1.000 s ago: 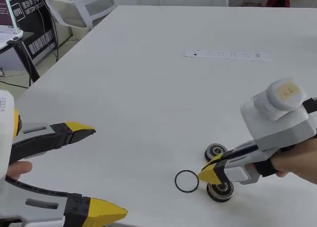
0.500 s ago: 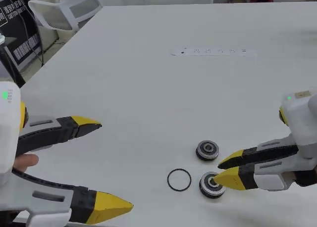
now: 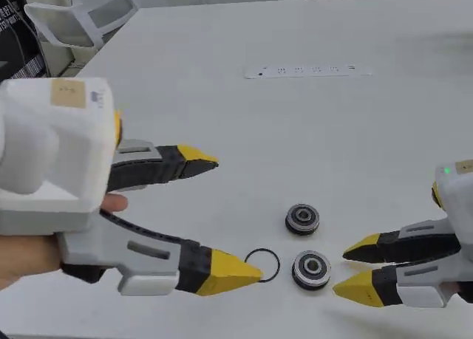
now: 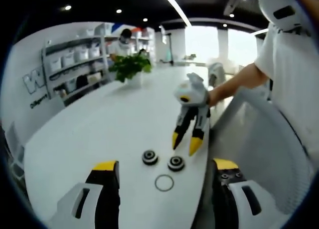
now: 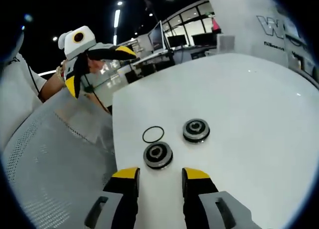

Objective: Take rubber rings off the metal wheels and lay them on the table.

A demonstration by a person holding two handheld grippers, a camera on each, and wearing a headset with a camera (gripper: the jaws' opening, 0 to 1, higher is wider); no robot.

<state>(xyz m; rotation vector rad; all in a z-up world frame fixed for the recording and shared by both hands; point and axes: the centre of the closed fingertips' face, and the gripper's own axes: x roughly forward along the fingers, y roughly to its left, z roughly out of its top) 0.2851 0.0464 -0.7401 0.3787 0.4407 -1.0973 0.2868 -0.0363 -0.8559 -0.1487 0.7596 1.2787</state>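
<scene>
Two metal wheels lie flat near the table's front edge, a far wheel (image 3: 302, 218) and a near wheel (image 3: 311, 269), both dark at the rim. A loose black rubber ring (image 3: 264, 266) lies on the table left of the near wheel. My left gripper (image 3: 236, 217) is open wide, and its lower jaw tip covers the ring's left edge. Just right of the near wheel, my right gripper (image 3: 341, 272) is open, apart from it and holding nothing. The left gripper view shows the ring (image 4: 164, 182), both wheels (image 4: 150, 157) (image 4: 176, 163) and the right gripper (image 4: 184, 144). Ahead of the jaws in the right gripper view are the near wheel (image 5: 158, 154), far wheel (image 5: 196, 130) and ring (image 5: 153, 134).
A white power strip (image 3: 307, 71) lies on the white table (image 3: 222, 103) further back. A white chair (image 3: 89, 18) stands off the far left corner. A person (image 4: 121, 42) stands by shelves in the left gripper view. The table's front edge runs just below the wheels.
My right gripper has drawn back to the right, off the near wheel, and its jaws have parted. The left gripper has come in from the left over the ring.
</scene>
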